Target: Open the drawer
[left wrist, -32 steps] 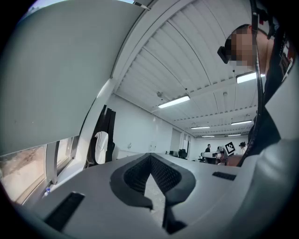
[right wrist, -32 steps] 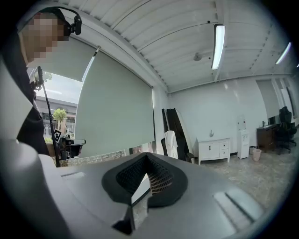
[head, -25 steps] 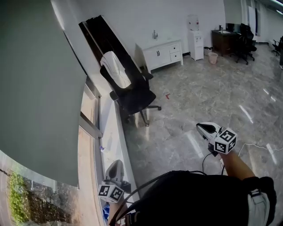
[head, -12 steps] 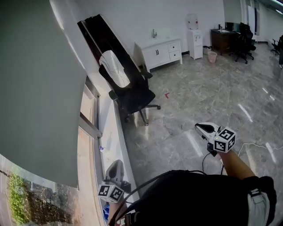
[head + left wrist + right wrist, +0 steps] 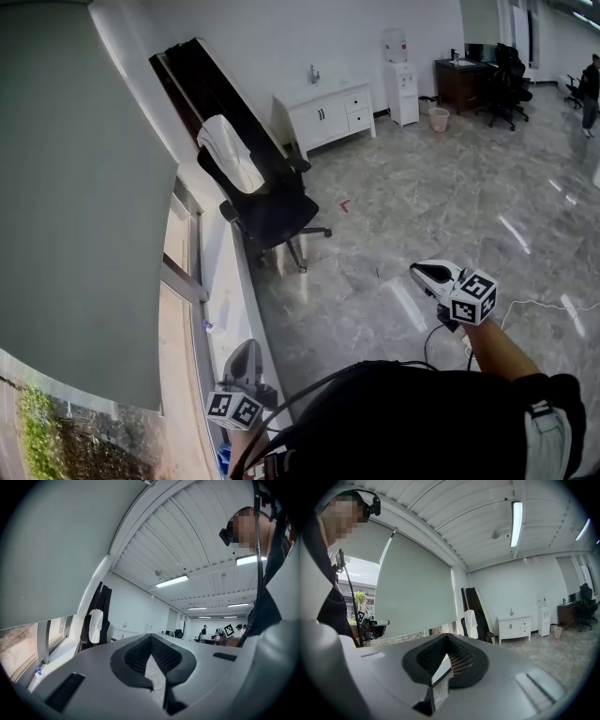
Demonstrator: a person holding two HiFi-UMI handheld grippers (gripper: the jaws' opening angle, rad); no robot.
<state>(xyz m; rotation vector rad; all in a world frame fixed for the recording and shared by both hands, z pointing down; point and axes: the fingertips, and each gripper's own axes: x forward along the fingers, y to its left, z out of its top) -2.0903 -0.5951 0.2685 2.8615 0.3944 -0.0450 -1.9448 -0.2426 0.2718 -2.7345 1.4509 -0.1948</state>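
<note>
Roller blind (image 5: 75, 206) fills the left, with the white window sill (image 5: 230, 300) running under its edge. Left gripper (image 5: 246, 349) is low by the sill's near end. Jaws are closed tip to tip with nothing between them, and it's in the same spot in frame as a second ago.

Black office chair (image 5: 277, 214) with a white garment (image 5: 225, 155) over its back stands beside the sill, further along.

White cabinet (image 5: 319, 114) is against the far wall. Its drawers (image 5: 358, 100) are stacked at the cabinet's right end, fronts flush, well apart from both grippers. Water dispenser (image 5: 401, 66) stands just right of the cabinet.

Right gripper (image 5: 424, 273) is in mid-air over the grey floor (image 5: 422, 197). Jaws are closed and empty, and it has barely shifted in frame.

Delta vs a second ago:
- The head view has swung. Chair, cabinet, dispenser, pink bin (image 5: 438, 118) and dark desk (image 5: 464, 77) all sit further left in frame, a touch higher.
- A person (image 5: 591, 89) now shows at the right edge, not in frame before.
</note>
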